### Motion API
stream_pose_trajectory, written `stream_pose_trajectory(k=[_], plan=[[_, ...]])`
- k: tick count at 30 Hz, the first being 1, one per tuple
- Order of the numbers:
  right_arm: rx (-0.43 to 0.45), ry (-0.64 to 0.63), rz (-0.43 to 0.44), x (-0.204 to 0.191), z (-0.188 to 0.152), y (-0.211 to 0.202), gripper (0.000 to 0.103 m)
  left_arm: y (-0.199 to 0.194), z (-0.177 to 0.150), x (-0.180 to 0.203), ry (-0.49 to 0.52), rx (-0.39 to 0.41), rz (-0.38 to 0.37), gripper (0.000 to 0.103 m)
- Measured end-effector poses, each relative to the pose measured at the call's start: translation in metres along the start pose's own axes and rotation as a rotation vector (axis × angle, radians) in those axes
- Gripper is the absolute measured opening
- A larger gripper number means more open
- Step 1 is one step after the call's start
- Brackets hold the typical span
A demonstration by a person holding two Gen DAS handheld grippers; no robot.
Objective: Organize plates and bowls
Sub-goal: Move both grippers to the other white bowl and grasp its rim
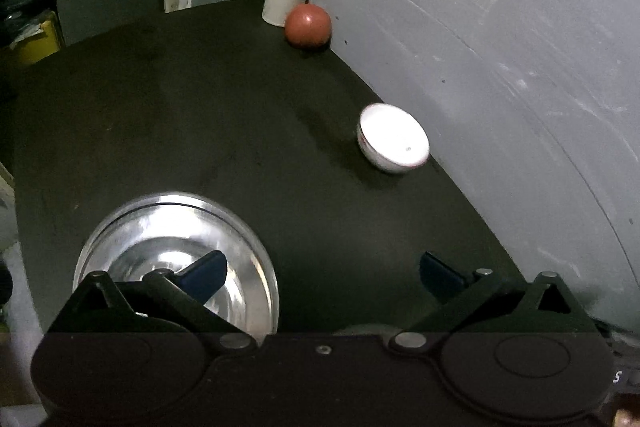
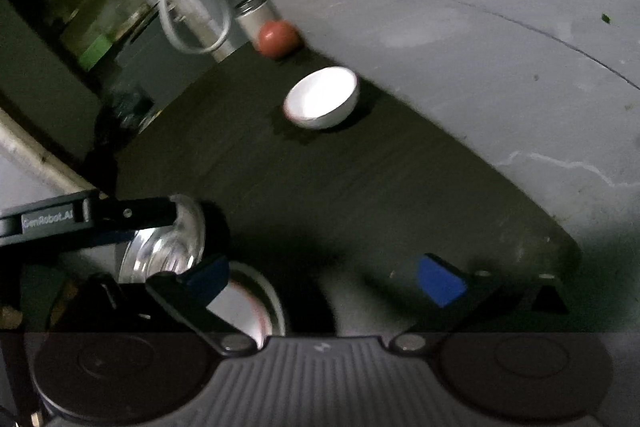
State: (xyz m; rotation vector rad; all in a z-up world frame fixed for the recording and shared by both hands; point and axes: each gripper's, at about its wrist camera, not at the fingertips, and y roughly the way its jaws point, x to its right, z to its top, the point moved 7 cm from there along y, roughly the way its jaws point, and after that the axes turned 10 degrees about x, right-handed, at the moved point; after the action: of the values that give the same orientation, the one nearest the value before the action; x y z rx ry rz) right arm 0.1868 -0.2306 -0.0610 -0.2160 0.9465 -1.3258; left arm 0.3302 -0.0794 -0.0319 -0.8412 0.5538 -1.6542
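Both hand-held grippers, left (image 1: 322, 269) and right (image 2: 324, 277), gape wide, holding nothing; approach the far white bowl (image 1: 394, 139) squarely, pinching its rim.

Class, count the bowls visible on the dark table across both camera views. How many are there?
3. A small white bowl near the wall, a steel bowl under the left tongs, and a red-rimmed bowl, partly hidden, beneath the right tongs. Others may be hidden.
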Motion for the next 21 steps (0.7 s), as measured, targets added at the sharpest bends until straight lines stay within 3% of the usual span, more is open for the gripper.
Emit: stream_pose_trajectory(k=[8, 15, 21], plan=[[0.067, 0.085, -0.118, 0.019, 0.034, 0.04, 0.103, 0.077, 0.047, -0.001, 0.047, 0.003, 0.008, 0.102], [0.091, 0.174, -0.118, 0.028, 0.055, 0.086, 0.103, 0.134, 0.074, -0.004, 0.101, -0.026, 0.024, 0.102], [0.127, 0.16, -0.161, 0.028, 0.071, 0.12, 0.103, 0.163, 0.084, -0.003, 0.157, -0.039, 0.022, 0.102]])
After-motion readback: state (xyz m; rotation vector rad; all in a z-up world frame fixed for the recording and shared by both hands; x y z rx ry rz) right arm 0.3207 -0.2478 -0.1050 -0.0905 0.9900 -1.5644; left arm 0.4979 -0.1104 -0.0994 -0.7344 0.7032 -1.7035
